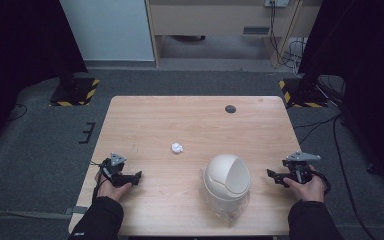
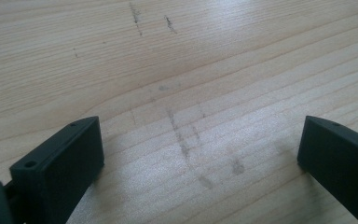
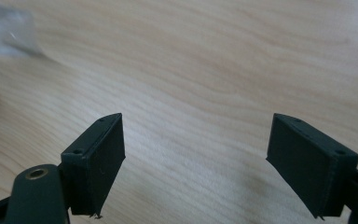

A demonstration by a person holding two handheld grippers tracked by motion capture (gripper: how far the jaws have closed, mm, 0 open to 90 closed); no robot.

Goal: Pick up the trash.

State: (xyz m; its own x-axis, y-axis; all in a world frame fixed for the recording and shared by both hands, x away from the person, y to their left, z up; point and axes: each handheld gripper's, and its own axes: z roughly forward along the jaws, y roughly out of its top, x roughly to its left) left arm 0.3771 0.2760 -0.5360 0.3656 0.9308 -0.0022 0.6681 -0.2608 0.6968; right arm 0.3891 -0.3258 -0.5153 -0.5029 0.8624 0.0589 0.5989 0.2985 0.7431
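claws (image 1: 136,178) wide, bin (image 1: 226,179) between, wad (image 1: 177,148) beyond

Light wooden table (image 1: 145,115) on grey carpet (image 1: 35,150), dark curtains (image 1: 15,40) flanking.

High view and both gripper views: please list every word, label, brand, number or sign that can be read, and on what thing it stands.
No readable text in any view.
Domed bin: plain cream, no label visible.
Crumpled paper: white, no print can be made out.
Table: only wood grain and grey smudges.
Left claw, right claw: black, unmarked.
Yellow-black hazard stripes on the floor stand bases: a warning pattern, no words.
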